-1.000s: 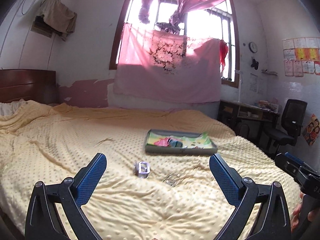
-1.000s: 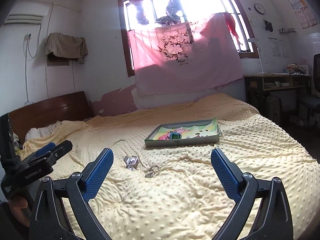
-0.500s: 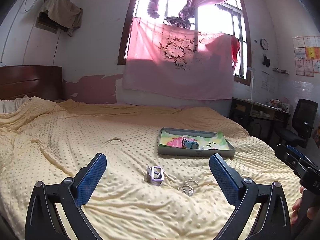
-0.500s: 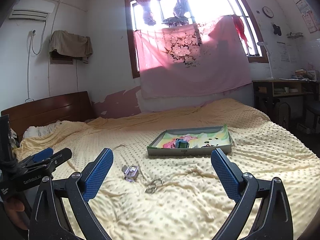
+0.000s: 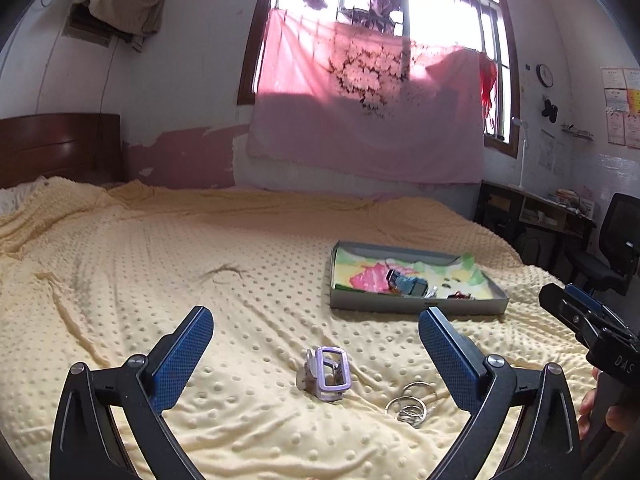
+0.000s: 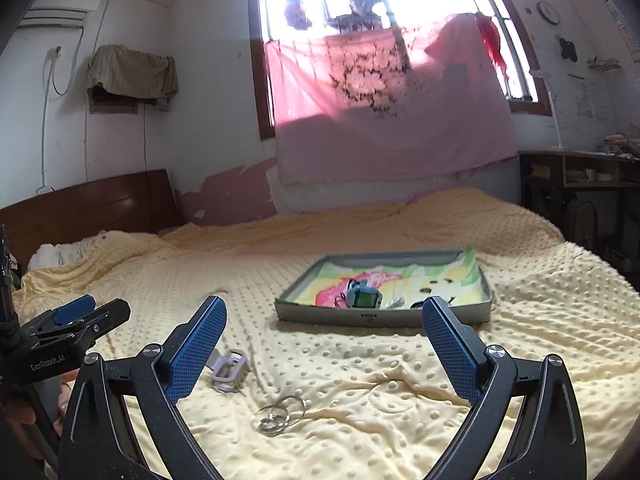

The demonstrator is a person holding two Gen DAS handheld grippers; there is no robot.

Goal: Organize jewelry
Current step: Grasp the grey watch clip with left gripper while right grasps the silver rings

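Jewelry lies loose on the bed: a pale clasp point(image 5: 327, 373) at lower centre and silver rings point(image 5: 410, 404) to its right, the tray point(image 5: 416, 305) beyond. Both the left tool point(image 5: 316, 322) and right tool point(image 6: 325, 316) stand wide and empty. I judge the clasp comes first; centre it between the pads, lower gently into the soft blanket.

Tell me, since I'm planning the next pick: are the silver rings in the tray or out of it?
Out. The silver rings lie on the yellow blanket, apart from the grey tray, beside a lilac clasp.
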